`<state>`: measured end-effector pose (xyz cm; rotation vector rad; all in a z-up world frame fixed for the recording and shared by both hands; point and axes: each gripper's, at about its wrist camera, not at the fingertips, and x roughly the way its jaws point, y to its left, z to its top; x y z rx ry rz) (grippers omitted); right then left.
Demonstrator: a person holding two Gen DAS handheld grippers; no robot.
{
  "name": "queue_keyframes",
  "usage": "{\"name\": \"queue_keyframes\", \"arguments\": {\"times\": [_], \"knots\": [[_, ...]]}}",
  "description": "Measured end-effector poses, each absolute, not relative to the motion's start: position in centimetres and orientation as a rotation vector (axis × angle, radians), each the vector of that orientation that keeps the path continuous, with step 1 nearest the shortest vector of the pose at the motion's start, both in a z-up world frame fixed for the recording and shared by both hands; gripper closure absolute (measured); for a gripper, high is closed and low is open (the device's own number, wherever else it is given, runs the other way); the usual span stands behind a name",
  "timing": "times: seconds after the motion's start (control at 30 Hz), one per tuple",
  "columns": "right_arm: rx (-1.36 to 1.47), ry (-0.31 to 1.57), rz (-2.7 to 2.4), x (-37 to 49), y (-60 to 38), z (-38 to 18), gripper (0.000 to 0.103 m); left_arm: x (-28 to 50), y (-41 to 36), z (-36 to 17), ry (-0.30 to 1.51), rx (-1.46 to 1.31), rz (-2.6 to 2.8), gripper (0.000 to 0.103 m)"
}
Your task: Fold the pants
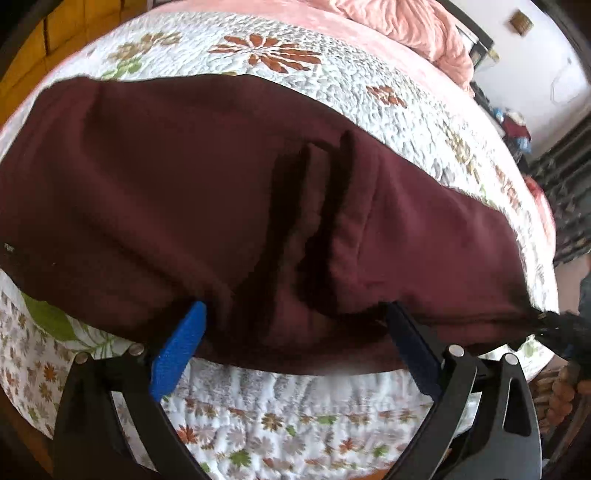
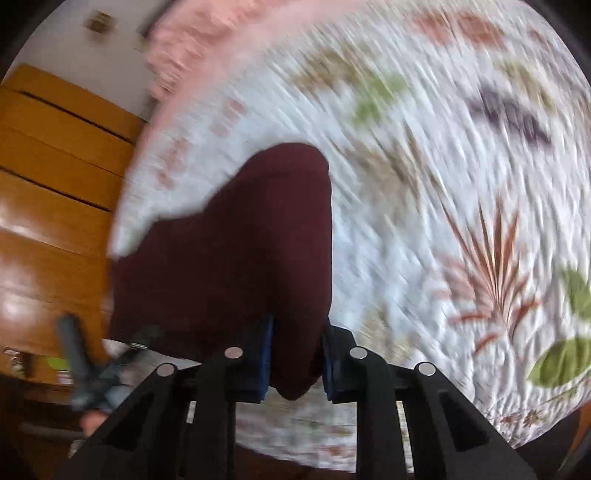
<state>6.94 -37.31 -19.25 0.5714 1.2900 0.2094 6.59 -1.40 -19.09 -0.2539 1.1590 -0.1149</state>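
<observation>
Maroon pants (image 1: pixel 207 192) on quilt (image 1: pixel 295 417); left gripper (image 1: pixel 295 314) jaws spread astride near edge; right gripper (image 2: pixel 297 354) jaws pinching fold.

A bed (image 1: pixel 314 424) carries everything here. Spread over it is a white quilted coverlet (image 1: pixel 332 77) printed with rust-red flowers, small brown blossoms and green leaves; it reaches down to the near edge of the bed. Beyond the coverlet, toward the far edge, a pink blanket (image 1: pixel 406 26) lies in a bunched heap. Dark maroon pants (image 1: pixel 166 192) lie directly on the coverlet, stretched lengthwise along the near edge of the bed, with two raised creases across their middle. In the right wrist view, which is blurred, one end of the pants rises off the coverlet.
</observation>
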Motion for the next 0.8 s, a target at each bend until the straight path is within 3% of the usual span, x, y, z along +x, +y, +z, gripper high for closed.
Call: {"name": "queue_keyframes", "arguments": {"times": [0.1,0.17,0.23,0.47,0.73,0.8], "knots": [[0.604,1.273,0.212,6.5,-37.5,-20.1,0.074,6.5,-2.0,-18.7,1.160,-0.202,-0.112,0.005],[0.579,1.272,0.207,6.3,-38.0,-18.8,0.057,6.6,-1.7,-17.8,1.157,-0.243,-0.096,0.005],[0.515,1.214,0.181,6.0,-38.6,-16.1,0.055,6.7,-1.5,-16.4,1.117,-0.268,-0.086,0.005],[0.457,1.074,0.278,9.1,-36.2,-10.7,0.055,10.0,-5.9,-12.1,1.025,-0.306,-0.256,0.005],[0.584,1.218,0.238,13.0,-34.8,-17.0,0.068,13.3,-8.8,-18.2,1.217,-0.342,-0.359,0.007],[0.605,1.236,0.230,13.1,-35.0,-18.3,0.072,12.7,-8.8,-18.6,1.187,-0.293,-0.410,0.007]]}}
